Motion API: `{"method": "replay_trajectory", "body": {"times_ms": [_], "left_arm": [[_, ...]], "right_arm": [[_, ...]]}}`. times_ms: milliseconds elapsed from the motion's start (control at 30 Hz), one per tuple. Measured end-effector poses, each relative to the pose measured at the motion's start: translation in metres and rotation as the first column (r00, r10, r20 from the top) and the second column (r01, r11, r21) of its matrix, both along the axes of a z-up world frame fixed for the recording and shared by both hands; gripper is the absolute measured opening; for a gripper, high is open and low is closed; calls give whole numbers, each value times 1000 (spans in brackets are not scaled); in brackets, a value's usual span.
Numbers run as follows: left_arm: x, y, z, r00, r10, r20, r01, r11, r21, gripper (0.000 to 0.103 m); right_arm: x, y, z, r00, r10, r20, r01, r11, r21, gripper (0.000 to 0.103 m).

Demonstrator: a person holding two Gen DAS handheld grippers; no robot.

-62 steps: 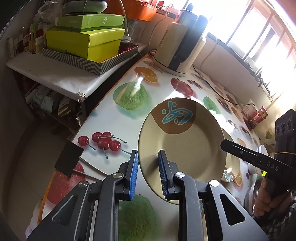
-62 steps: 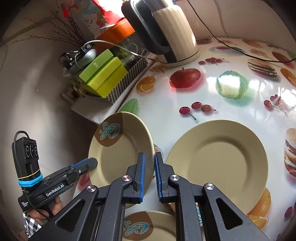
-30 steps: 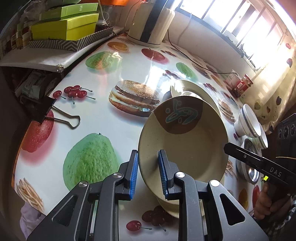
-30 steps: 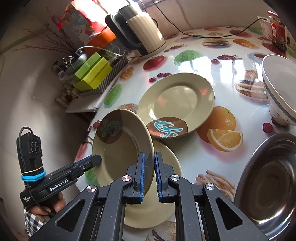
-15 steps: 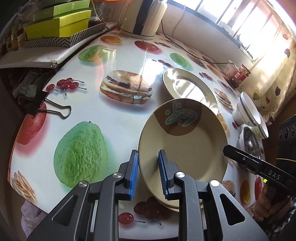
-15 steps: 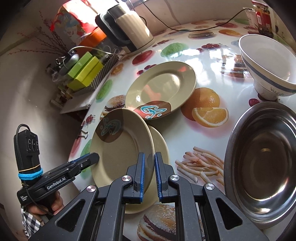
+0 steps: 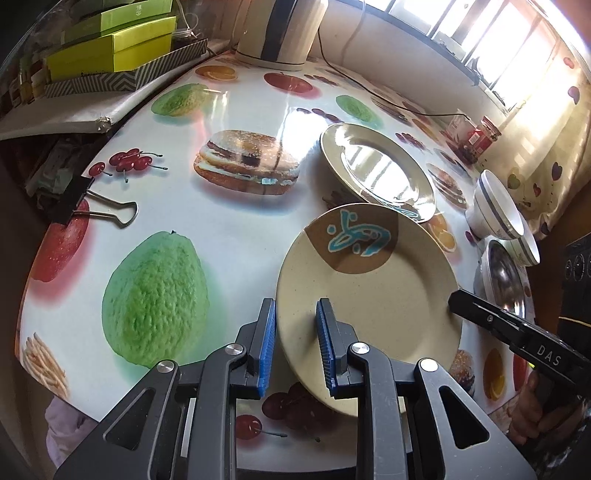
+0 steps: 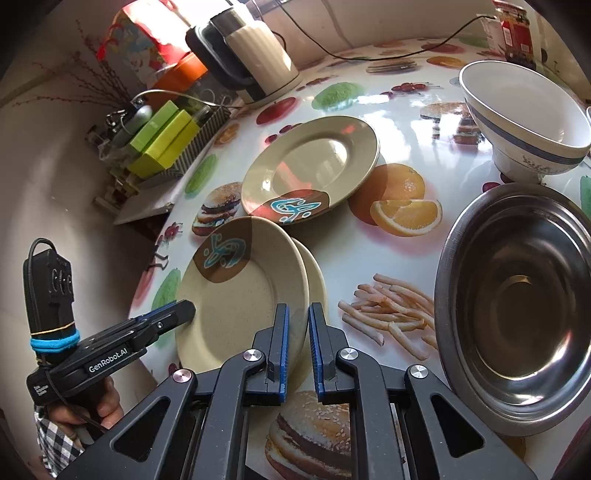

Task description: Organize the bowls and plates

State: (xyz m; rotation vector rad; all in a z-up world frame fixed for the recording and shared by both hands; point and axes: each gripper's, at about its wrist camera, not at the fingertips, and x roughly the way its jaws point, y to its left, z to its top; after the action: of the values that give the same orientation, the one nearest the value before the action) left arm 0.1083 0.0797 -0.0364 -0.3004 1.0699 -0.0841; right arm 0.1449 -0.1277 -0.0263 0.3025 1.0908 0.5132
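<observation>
A beige plate with a brown patch and blue motif (image 7: pixel 369 291) (image 8: pixel 240 284) rests on top of a second beige plate (image 8: pixel 314 273) near the table's front edge. My left gripper (image 7: pixel 293 336) straddles its near rim with the jaws slightly apart. My right gripper (image 8: pixel 295 339) straddles the opposite rim, jaws a little apart too. A third beige plate (image 7: pixel 376 170) (image 8: pixel 314 166) lies farther back. A white bowl with a blue band (image 8: pixel 524 122) (image 7: pixel 495 210) and a steel bowl (image 8: pixel 517 295) (image 7: pixel 502 273) stand to the right.
A kettle (image 8: pixel 255 66) (image 7: pixel 280 33) with its cord stands at the back. Green boxes in a striped tray (image 7: pixel 110 55) (image 8: pixel 166 140) sit on a side shelf. A binder clip (image 7: pixel 96 210) lies at the left edge. A red jar (image 7: pixel 480 136) stands far right.
The patterned plate has come down onto the beige plate at the front. Both grippers' jaws have opened slightly around its rim.
</observation>
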Motion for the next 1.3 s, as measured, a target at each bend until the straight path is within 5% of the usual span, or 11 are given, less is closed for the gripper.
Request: {"method": "replay_trajectory", "body": {"times_ms": [900, 1067, 1300], "left_arm": [[1, -3, -1, 1000, 1, -4, -1, 1000, -3, 24], [2, 0, -1, 1000, 9, -7, -9, 1000, -24, 24], [1, 6, 0, 1000, 8, -8, -8, 999, -33, 24]], "right_arm": [[-8, 8, 5, 999, 10, 50, -6, 997, -82, 14], [-8, 10, 4, 998, 22, 52, -18, 997, -82, 30], [-7, 15, 2, 998, 34, 52, -29, 995, -99, 35]]}}
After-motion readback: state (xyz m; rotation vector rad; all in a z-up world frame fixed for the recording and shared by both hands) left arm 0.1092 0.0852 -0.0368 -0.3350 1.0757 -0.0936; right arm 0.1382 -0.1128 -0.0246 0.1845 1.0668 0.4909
